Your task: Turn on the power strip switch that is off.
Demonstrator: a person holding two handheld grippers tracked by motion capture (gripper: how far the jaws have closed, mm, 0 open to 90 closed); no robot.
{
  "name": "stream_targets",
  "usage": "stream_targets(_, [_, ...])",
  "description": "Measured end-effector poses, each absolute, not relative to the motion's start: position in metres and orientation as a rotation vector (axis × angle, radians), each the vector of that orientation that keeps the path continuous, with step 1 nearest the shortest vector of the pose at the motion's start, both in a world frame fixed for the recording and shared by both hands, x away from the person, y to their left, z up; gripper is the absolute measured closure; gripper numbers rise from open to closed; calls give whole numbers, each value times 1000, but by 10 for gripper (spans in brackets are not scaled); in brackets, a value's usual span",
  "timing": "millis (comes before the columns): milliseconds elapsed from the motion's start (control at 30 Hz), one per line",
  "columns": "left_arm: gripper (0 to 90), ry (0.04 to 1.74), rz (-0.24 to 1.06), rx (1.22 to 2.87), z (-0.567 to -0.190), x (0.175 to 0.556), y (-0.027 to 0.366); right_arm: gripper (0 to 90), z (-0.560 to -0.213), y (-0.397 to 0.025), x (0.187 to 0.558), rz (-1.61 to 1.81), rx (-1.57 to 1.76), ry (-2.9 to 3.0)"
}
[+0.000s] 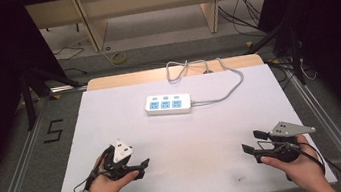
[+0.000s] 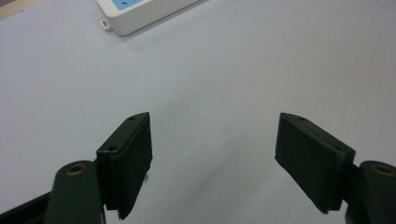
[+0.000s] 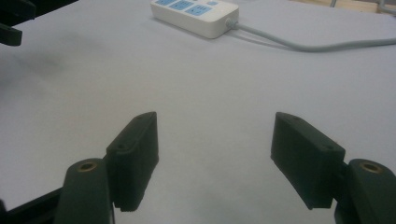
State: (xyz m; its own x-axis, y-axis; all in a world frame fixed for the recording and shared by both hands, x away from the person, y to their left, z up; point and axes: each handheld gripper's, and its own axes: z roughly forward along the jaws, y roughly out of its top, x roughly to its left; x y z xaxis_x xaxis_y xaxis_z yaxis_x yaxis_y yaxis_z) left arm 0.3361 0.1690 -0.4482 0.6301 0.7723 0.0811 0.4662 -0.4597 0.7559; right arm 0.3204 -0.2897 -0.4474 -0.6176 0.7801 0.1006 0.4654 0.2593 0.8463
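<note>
I'm seeing the power strip (image 1: 168, 104) lying flat toward the table's far middle: white body, three blue socket panels facing up, grey cord (image 1: 228, 90) trailing off its right end, looping toward the far edge.

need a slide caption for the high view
Two open hand-held grippers, left and right, rest near the front edge of a white table, facing a power strip farther back.

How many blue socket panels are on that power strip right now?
3. They sit side by side in one row along the white power strip at the middle far part of the table: a left panel, a middle panel and a right panel. None looks hidden.
</note>
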Motion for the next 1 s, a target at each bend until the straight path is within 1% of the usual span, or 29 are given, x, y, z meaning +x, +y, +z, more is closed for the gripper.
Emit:
stream_targets(133, [274,963,548,2131,-449,337,169,345,-447,-289,321,1296,1133,2204])
stream_targets(233, [275,962,550,2135,-449,337,169,385,-447,-288,321,1297,1129,2209])
stream_targets(267, [275,958,555,2138,-449,337,169,439,-446,-287,321,1285,1125,2224])
stream_targets(300, [275,957,559,2137,-449,337,169,439,-446,-287,321,1285,1125,2224])
stream_targets(367, [274,952,561,2138,-449,337,168,506,-447,-286,321,1253,1113,2250])
stream_targets(400, [270,941,565,2148,-449,337,167,566,-447,-285,322,1246,1090,2267])
stream_targets(433, [270,935,567,2150,-449,337,167,566,-447,-285,322,1246,1090,2267])
stream_targets(467, [267,933,567,2149,-449,337,166,626,-445,-284,322,1232,1091,2270])
stream_targets(500, [267,933,571,2149,-449,337,166,626,-445,-284,322,1232,1091,2270])
stream_targets(567, [267,937,567,2147,-449,337,166,683,-445,-283,323,1211,1098,2276])
stream_targets(600, [266,938,568,2148,-449,337,166,745,-445,-283,324,1199,1103,2278])
stream_targets(633, [266,937,568,2150,-449,337,166,745,-445,-283,324,1199,1103,2278])
stream_targets(700, [265,935,571,2152,-450,337,166,803,-444,-282,324,1182,1106,2277])
stream_targets(733, [264,936,571,2155,-450,337,166,847,-443,-281,324,1177,1100,2272])
stream_targets(867, [264,934,563,2159,-450,337,165,896,-441,-280,325,1172,1097,2268])
stream_targets(1000, [264,937,562,2160,-451,337,165,900,-439,-277,326,1164,1114,2260])
